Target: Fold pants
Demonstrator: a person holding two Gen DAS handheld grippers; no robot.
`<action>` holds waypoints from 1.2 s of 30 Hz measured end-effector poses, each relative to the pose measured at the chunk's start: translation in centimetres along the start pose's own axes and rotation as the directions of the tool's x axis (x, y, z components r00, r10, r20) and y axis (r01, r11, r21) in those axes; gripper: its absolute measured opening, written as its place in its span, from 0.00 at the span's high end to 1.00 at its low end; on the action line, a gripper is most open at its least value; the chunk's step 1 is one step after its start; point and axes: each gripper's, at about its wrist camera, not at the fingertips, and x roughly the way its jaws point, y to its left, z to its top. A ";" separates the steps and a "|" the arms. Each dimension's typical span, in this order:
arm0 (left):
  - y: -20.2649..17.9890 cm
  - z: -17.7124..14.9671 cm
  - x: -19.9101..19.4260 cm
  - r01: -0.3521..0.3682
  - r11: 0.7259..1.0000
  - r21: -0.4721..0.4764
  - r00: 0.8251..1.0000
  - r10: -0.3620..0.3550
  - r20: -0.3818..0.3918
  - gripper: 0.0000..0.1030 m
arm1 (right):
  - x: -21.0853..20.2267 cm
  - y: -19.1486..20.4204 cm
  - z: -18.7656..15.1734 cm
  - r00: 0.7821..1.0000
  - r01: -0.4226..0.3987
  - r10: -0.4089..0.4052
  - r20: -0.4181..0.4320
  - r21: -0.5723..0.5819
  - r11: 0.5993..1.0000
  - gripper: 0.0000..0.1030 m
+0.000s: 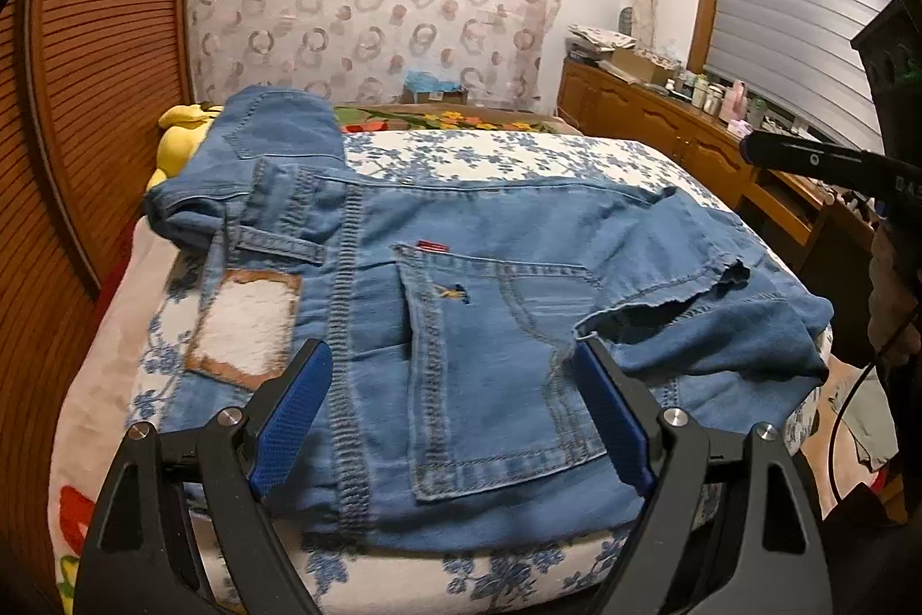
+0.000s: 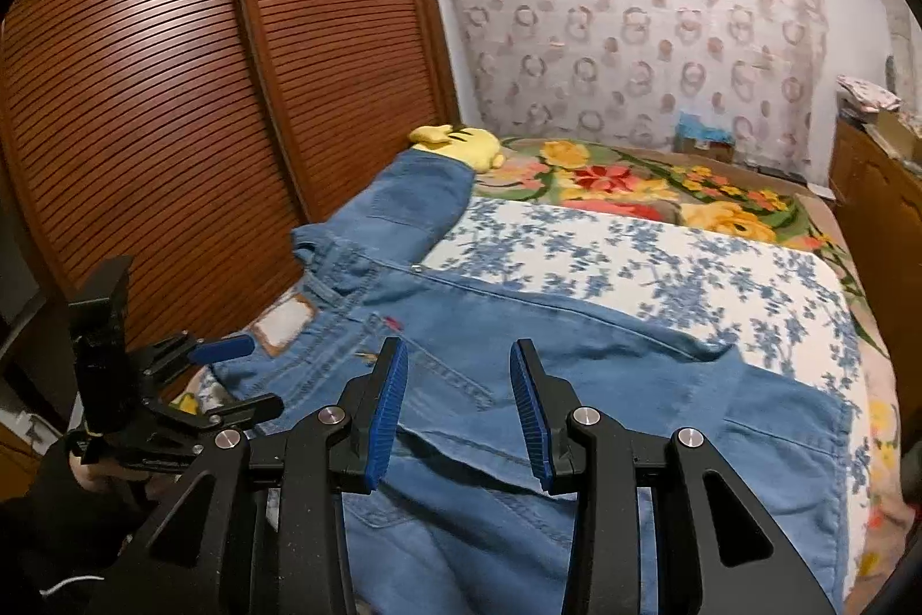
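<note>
both jaws stand apart and hold nothing: left gripper (image 1: pixel 452 364) wide over the back pocket, right gripper (image 2: pixel 458 364) narrower over a leg hem. jeans (image 1: pixel 490 234) lie folded on the bed (image 1: pixel 518 154) beneath them.

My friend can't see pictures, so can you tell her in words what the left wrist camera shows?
Blue jeans lie partly folded on a bed with a blue-flowered cover, back pocket and waistband patch facing up. The left gripper hovers open above the jeans, holding nothing. A yellow plush toy sits past the jeans beside a wooden slatted door.
</note>
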 end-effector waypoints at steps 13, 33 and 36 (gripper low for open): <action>-3.9 1.7 2.7 0.103 0.991 0.090 0.994 -0.101 -0.030 0.16 | -0.9 -3.0 -3.3 0.987 0.157 -0.154 -0.047 0.054 0.986 0.59; -6.5 0.8 7.3 0.173 0.976 0.134 0.975 -0.151 -0.165 0.63 | 1.3 -4.2 -5.2 0.982 0.111 -0.083 -0.168 0.167 0.980 0.59; -6.6 0.7 7.6 0.174 0.975 0.136 0.974 -0.150 -0.167 0.67 | 2.0 -4.5 -5.4 0.981 0.103 -0.070 -0.184 0.179 0.978 0.59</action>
